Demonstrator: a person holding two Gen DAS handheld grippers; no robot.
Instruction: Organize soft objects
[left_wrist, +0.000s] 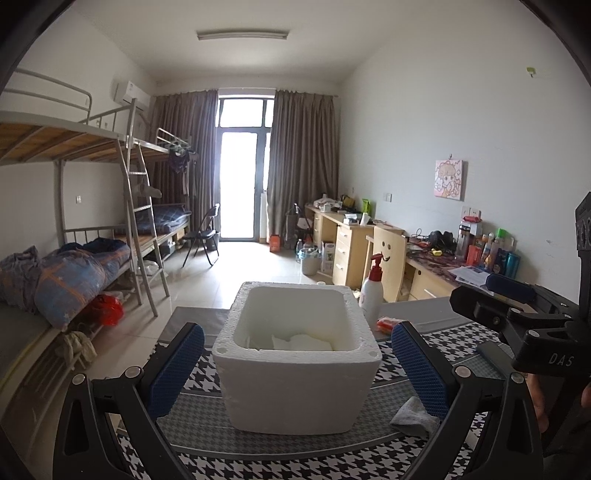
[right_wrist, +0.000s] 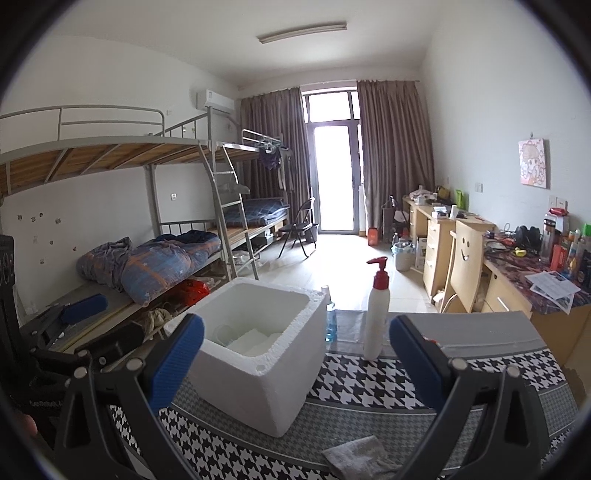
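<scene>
Grippers both stand spread wide, with nothing between their blue pads. Left gripper (left_wrist: 297, 360) hovers over the near part of the table (left_wrist: 199, 428), its two fingers flanking the white foam box (left_wrist: 295, 376) without visible contact; the left pad (left_wrist: 176, 369) sits just beside the box's left wall, the right pad (left_wrist: 421, 369) just beside its right corner. Right gripper (right_wrist: 295, 362) is likewise wide, its left pad (right_wrist: 177, 362) overlapping the box's near left corner in view; whether it touches cannot be told. Its right pad (right_wrist: 419, 363) hangs over bare cloth.

Foam box stands upright on the houndstooth table cover, open at the top, with white pieces (left_wrist: 303, 341) lying on its floor. Grey cloth (right_wrist: 356, 458) lies crumpled on the table's near edge, to the right of the box and apart from it; in the left wrist view it lies (left_wrist: 413, 417) partly under that gripper's right finger, contact unclear.

White pump bottle (right_wrist: 376, 317) with a red head stands upright behind the box to the right. Blue-tinted bottle (right_wrist: 330, 317) stands just behind the box's far corner. Orange packet (left_wrist: 388, 324) lies near the pump bottle's base.
</scene>
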